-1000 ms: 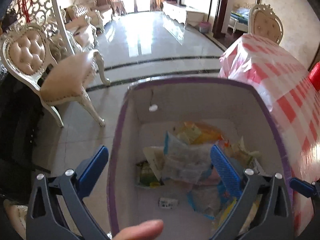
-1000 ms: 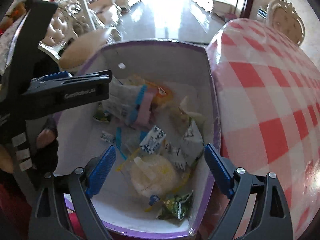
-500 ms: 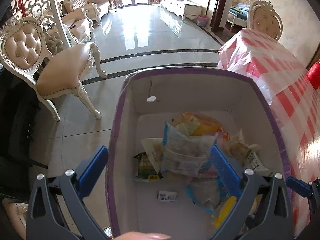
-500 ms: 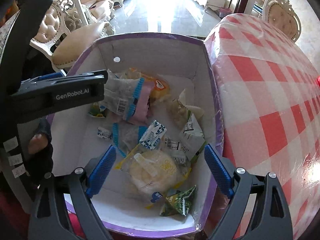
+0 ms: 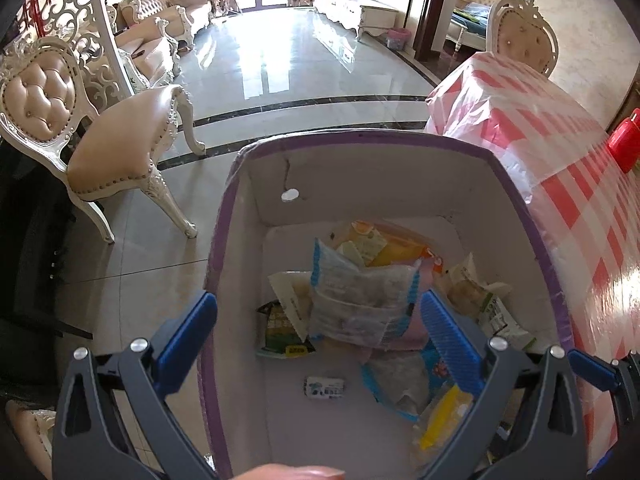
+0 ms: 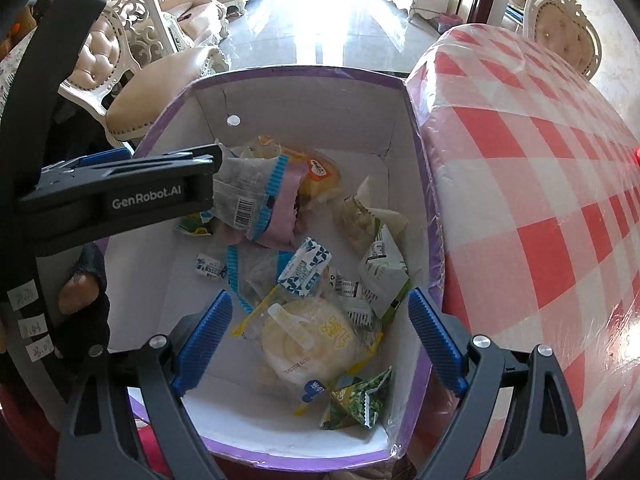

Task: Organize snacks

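A white box with a purple rim (image 5: 360, 136) (image 6: 296, 72) stands beside the checked table and holds several snack packets. A clear packet with blue edges (image 5: 360, 304) (image 6: 256, 196) lies on top of the pile. A round yellow cake packet (image 6: 308, 340) and a green packet (image 6: 356, 400) lie near the front. My left gripper (image 5: 320, 320) is open and empty above the box's left side; it shows as a black arm in the right wrist view (image 6: 120, 196). My right gripper (image 6: 320, 328) is open and empty over the cake packet.
A table with a red and white checked cloth (image 6: 540, 200) (image 5: 560, 152) runs along the box's right side, with a red object (image 5: 626, 144) on it. A cream upholstered chair (image 5: 100, 144) stands left of the box on the tiled floor.
Both grippers have risen and drawn back a little from the box, so more of it shows. The packets have not moved. Both grippers stay open.
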Available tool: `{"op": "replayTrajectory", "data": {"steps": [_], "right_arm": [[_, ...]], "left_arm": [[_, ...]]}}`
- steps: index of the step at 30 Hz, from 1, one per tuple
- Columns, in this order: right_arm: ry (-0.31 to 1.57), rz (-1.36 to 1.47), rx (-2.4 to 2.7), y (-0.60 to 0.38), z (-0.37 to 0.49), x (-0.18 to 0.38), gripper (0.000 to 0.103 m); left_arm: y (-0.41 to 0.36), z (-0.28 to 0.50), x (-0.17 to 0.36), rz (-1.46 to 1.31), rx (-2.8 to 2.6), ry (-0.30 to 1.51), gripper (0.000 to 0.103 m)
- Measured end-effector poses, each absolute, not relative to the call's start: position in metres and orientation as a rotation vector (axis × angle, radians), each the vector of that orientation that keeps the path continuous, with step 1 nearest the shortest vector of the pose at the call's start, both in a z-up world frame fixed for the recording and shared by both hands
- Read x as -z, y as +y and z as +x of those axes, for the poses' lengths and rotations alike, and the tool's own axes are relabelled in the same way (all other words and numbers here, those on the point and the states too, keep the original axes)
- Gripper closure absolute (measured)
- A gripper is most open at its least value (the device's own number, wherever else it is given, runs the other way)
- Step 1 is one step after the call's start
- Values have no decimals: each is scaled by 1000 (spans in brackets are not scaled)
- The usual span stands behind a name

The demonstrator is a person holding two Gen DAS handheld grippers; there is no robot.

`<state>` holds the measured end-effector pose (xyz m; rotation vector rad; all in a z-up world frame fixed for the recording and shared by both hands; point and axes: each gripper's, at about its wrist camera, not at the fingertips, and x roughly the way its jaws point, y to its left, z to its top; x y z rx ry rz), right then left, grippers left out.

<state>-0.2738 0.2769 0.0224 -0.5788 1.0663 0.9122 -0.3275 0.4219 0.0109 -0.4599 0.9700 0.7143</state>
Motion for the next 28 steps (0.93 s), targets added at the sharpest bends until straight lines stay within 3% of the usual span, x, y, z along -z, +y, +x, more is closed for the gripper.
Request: {"op": "replayTrajectory", "data": {"steps": [28], "right_arm": [[1088,-547,-909,274,-270,-17,16]], "left_arm": [[424,-323,-4,-475,-691,993,1]]}}
